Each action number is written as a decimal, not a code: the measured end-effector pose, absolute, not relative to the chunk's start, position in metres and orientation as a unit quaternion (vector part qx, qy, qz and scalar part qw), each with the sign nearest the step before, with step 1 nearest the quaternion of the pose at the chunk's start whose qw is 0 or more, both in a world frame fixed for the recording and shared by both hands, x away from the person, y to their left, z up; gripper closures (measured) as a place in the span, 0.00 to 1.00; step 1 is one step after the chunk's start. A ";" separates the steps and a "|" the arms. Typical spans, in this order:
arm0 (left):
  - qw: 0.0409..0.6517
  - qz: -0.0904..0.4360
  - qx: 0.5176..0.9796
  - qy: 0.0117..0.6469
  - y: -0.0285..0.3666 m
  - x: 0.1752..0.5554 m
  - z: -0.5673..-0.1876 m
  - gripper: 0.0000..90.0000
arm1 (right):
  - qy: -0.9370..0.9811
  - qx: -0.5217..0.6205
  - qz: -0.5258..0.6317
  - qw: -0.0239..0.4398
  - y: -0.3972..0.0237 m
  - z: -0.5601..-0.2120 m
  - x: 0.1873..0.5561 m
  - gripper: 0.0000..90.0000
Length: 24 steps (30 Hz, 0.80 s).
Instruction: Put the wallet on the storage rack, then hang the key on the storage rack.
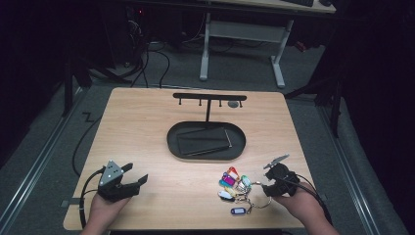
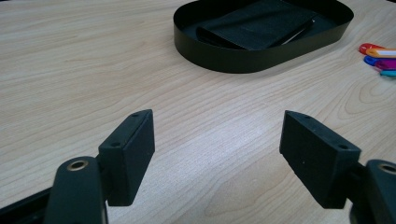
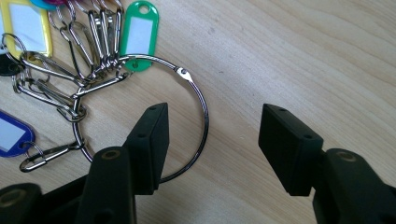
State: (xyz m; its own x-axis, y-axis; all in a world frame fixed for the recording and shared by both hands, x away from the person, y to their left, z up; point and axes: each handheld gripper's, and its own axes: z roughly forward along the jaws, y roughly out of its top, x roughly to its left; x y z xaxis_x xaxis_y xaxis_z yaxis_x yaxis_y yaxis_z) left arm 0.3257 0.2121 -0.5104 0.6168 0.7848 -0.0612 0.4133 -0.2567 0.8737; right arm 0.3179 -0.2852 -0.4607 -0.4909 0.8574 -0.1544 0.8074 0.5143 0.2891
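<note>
A big metal key ring (image 3: 201, 100) lies flat on the wooden table, strung with several snap clips and coloured tags, among them a green tag (image 3: 139, 29), a yellow tag (image 3: 25, 25) and a blue tag (image 3: 9, 133). My right gripper (image 3: 215, 116) is open just above it. The ring's right arc passes between the jaws, untouched by either pad. In the high view the tag bunch (image 1: 234, 182) sits at the front right, beside the right gripper (image 1: 266, 174). My left gripper (image 1: 136, 173) rests at the front left, open with nothing in it (image 2: 217, 135).
A black oval tray (image 1: 173, 142) sits mid-table with a dark flat case (image 1: 203, 141) inside; its rim (image 2: 224, 60) lies ahead of the left gripper. Behind the tray stands a black T-shaped hook rack (image 1: 209, 97). Bare wood separates the two grippers.
</note>
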 end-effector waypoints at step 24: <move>0.467 0.200 0.772 0.382 0.213 0.322 -0.510 0.30 | 0.877 0.472 0.041 0.080 -0.288 -0.475 0.331 0.58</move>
